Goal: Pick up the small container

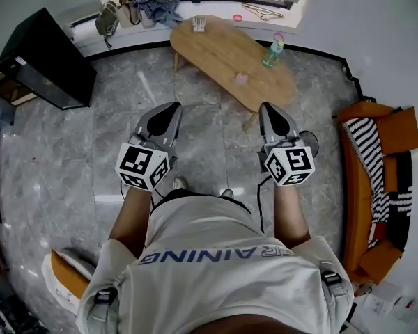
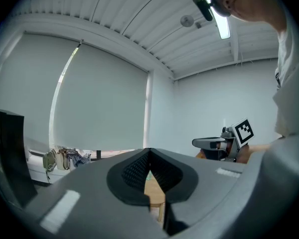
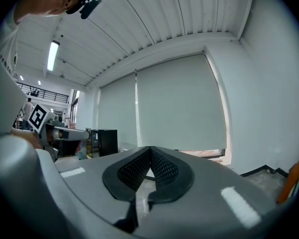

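grey marble floor [image 1: 111,117] spreads under a person who stands with a gripper in each hand, both held level at waist height and pointing toward a low oval wooden table [image 1: 216,47]. the small pink container [image 1: 242,78] sits on the tabletop near its right half, just beyond the right gripper's reach and well apart from both grippers. a green bottle with a pink cap [image 1: 272,51] stands upright further along the same table, near its far right edge.

the left gripper [image 1: 168,111] has its jaws pressed together at the tips, with nothing between the ribbed black pads; only a sliver of the table shows through the gap lower down in the left gripper view. the right gripper [image 1: 270,110] is likewise closed tight and empty, its pads meeting at the tip.

an orange sofa [image 1: 366,186] with a black-and-white striped cushion [image 1: 366,141] lines the right wall. a black cabinet [image 1: 45,58] stands at the far left, and a heap of clothes and bags [image 1: 153,5] lies on the window ledge behind the table.
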Demonstrator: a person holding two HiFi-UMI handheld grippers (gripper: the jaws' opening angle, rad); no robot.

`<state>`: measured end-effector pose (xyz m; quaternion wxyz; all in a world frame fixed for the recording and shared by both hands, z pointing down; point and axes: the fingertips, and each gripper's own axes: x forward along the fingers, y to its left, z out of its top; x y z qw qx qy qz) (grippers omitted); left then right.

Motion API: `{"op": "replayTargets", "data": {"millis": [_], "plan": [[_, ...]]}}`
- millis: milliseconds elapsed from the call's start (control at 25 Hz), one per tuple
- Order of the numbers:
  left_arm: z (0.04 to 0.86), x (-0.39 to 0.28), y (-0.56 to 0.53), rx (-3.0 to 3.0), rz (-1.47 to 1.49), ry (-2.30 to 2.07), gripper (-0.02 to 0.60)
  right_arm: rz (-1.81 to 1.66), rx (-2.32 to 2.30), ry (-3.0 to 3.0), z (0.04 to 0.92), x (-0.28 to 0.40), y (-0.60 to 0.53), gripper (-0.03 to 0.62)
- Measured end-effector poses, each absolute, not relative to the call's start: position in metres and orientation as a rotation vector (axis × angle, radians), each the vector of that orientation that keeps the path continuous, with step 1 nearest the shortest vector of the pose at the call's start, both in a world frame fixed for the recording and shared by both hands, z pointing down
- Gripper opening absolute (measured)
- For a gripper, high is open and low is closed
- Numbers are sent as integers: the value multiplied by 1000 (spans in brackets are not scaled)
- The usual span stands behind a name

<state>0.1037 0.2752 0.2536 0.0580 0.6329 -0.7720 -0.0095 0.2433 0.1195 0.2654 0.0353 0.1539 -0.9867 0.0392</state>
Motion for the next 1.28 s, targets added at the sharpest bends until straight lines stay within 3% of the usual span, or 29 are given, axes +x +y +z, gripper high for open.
{"op": "replayTargets", "data": {"millis": [680, 1280], "plan": [[277, 28, 332, 1941, -78, -2269, 2, 46, 574, -2975, 271, 188, 170, 17], [291, -30, 279, 1924, -65, -2248, 2, 53, 516, -2959, 285, 118, 123, 17]]}}
